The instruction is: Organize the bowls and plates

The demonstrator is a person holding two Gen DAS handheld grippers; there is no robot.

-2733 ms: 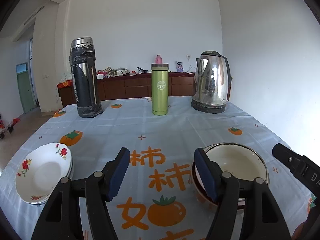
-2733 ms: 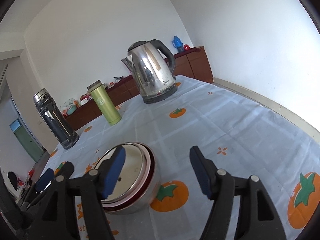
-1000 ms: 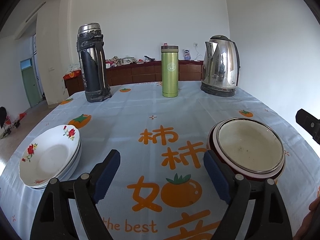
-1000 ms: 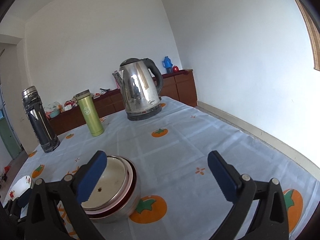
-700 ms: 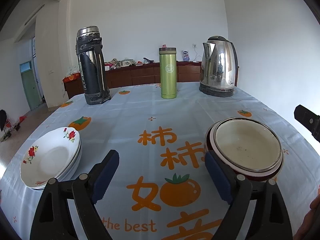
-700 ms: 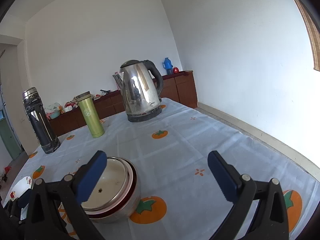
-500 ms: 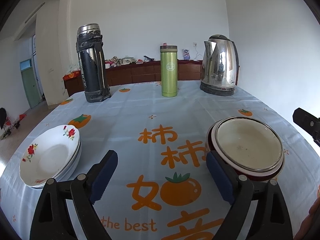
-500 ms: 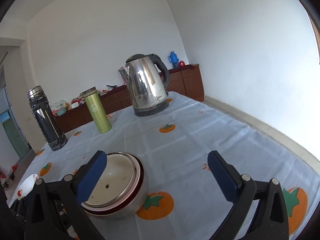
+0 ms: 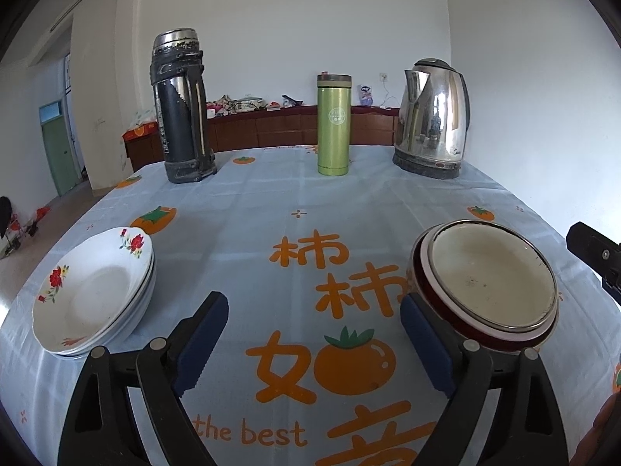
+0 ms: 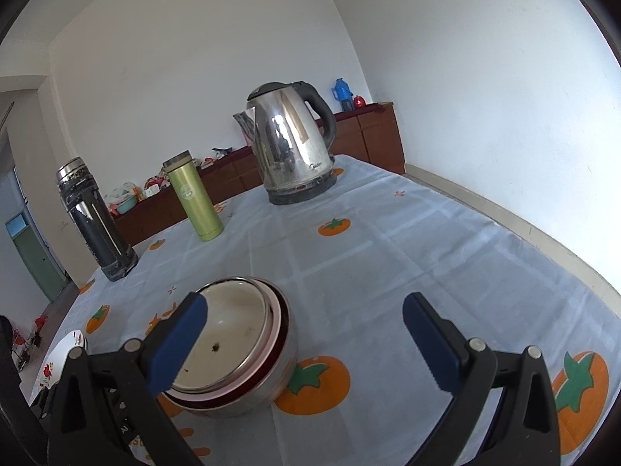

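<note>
Both my tongs — left tongs (image 9: 312,343), right tongs (image 10: 304,339) — gape wide, empty; floral plates (image 9: 93,291) and nested bowls (image 9: 489,283) look stacked — little left, I judge.

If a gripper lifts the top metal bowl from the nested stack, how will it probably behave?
The top metal bowl looks thin, so probably light and stiff. Its smooth, rounded rim may slip between the jaws. It sits nested inside the other bowls, so the lower ones might drag along.

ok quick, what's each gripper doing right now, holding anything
Left gripper: open, holding nothing, above the tablecloth.
Right gripper: open, holding nothing, beside the stacked bowls.
</note>
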